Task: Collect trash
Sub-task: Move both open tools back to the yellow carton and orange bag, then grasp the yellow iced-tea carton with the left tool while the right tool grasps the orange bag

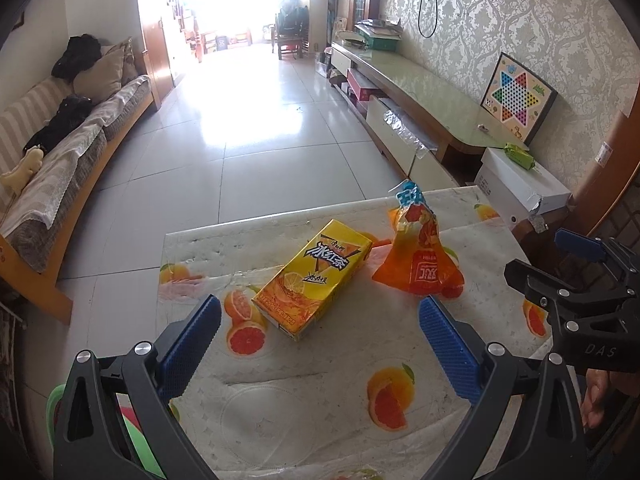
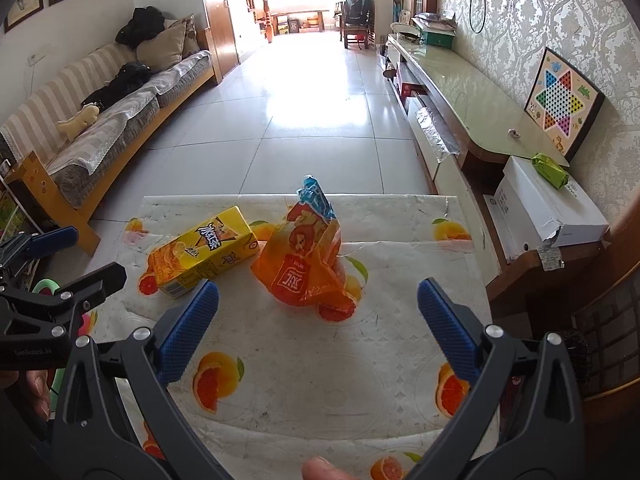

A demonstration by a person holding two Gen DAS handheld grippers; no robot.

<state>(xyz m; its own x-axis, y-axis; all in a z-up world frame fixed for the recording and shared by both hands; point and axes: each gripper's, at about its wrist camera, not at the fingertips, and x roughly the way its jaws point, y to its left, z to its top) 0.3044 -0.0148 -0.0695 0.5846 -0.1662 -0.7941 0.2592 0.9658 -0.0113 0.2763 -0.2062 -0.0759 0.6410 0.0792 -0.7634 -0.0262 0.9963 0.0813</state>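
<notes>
A yellow iced-tea carton [image 1: 312, 278] lies flat on the table [image 1: 300, 392] with the orange-print cloth. An orange snack wrapper [image 1: 420, 256] with a blue top stands crumpled to its right. My left gripper [image 1: 320, 316] is open and empty, just short of the carton. My right gripper [image 2: 318, 300] is open and empty, just short of the wrapper [image 2: 308, 260]; the carton [image 2: 204, 250] lies to its left. The right gripper also shows at the right edge of the left wrist view [image 1: 560, 264], and the left gripper at the left edge of the right wrist view [image 2: 60, 256].
A green rimmed object [image 1: 132, 440] sits low beside the table's left edge. A sofa [image 1: 60, 152] runs along the left wall, a TV cabinet [image 1: 420, 92] along the right, with a white box [image 1: 520, 188] near the table. Tiled floor lies beyond.
</notes>
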